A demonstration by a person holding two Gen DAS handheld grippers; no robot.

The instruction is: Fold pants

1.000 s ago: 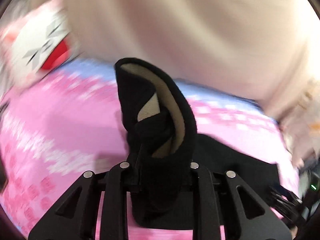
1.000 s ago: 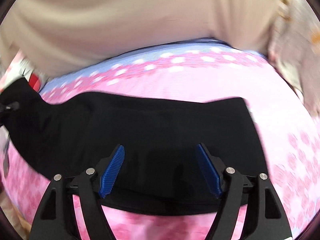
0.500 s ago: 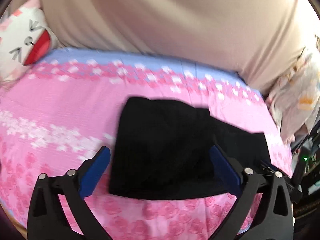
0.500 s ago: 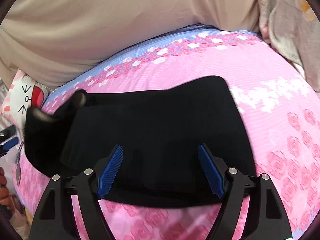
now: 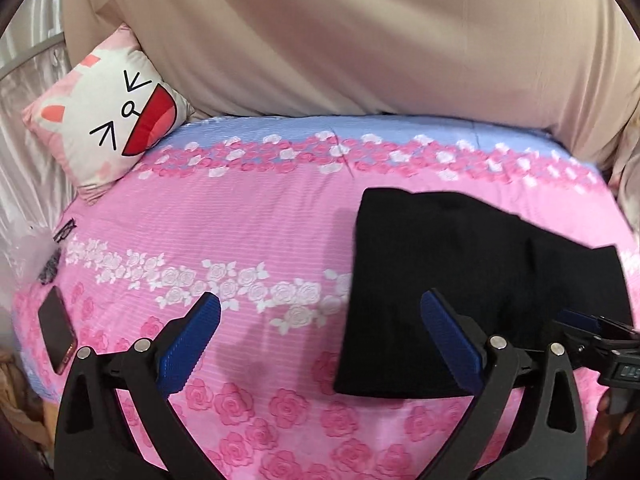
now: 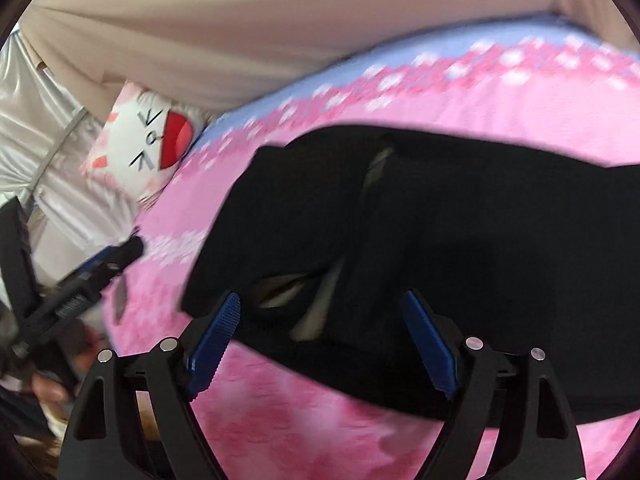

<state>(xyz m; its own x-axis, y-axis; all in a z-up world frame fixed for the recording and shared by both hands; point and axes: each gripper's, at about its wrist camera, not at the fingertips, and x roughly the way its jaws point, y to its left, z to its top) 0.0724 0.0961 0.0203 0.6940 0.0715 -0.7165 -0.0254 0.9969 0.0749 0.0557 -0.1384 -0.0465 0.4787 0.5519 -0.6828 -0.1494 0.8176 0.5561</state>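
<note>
Pants: black soft-fabric pants [image 5: 460,280], folded, flat on bed w/ pink rose-print sheet [image 5: 240,220]; right end cut off by lens rim.
Left tongs [image 5: 320,344]: spread wide, nothing between pads, over bare sheet just left of pants.
Right tongs [image 6: 320,340]: jaws opening; over pants' near edge, pads not pressing fabric. View blurred.
Hard to see: pale lining in folds [image 6: 288,288], unclear.
Pillow: white cat-face cushion [image 5: 108,120], no readable text.
Phone: dark slab [image 5: 58,330] at bed edge, screen blank.
</note>
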